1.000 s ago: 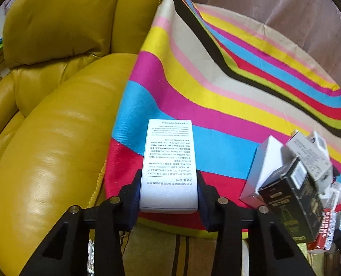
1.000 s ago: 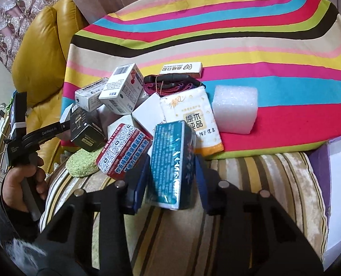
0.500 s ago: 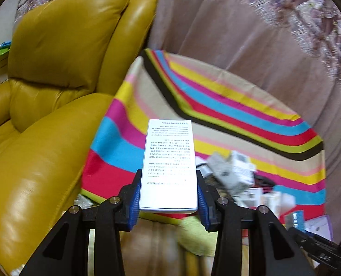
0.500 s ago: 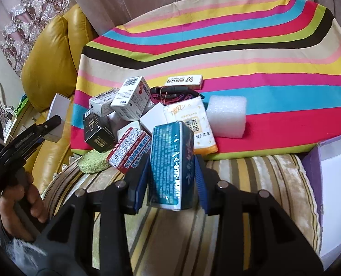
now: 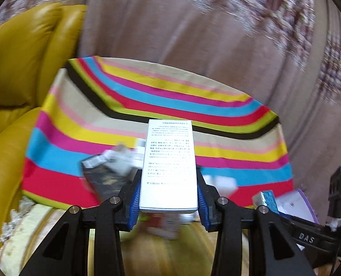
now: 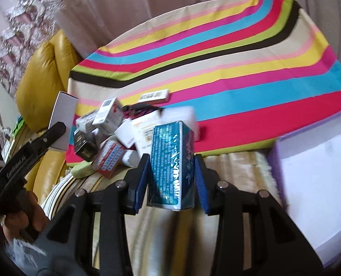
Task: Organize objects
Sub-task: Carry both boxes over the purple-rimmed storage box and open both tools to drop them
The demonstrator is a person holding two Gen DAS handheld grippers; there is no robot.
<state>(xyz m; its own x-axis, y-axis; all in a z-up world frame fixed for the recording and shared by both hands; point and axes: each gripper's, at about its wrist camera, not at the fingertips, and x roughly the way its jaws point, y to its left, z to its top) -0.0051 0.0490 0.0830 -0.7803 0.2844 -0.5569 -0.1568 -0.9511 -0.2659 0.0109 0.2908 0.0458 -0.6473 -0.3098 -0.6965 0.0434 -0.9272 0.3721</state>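
My left gripper [image 5: 168,185] is shut on a tall white box [image 5: 169,158] printed with small black text, held above a blurred pile of small boxes [image 5: 115,163] on the striped cloth [image 5: 147,92]. In the right wrist view my right gripper [image 6: 171,174] is shut on a shiny blue box [image 6: 170,151], upright between the blue pads. That view also has the left gripper [image 6: 32,147] at far left, a hand [image 6: 20,220] on its grip, and the white box [image 6: 63,119] in it. The blue box [image 5: 266,199] also shows low at the right of the left wrist view.
Small boxes [image 6: 108,124] lie heaped at the cloth's near left corner, with a white foam block [image 6: 188,115] and a green sponge [image 6: 80,170] beside them. An open purple box [image 6: 315,172] with a white inside sits at right. A yellow leather armchair [image 6: 46,73] stands left, a curtain behind.
The left gripper has swung right and upward with the white box, from beside the armchair to over the pile. The right gripper has risen and shifted toward the purple box, still holding the blue box.
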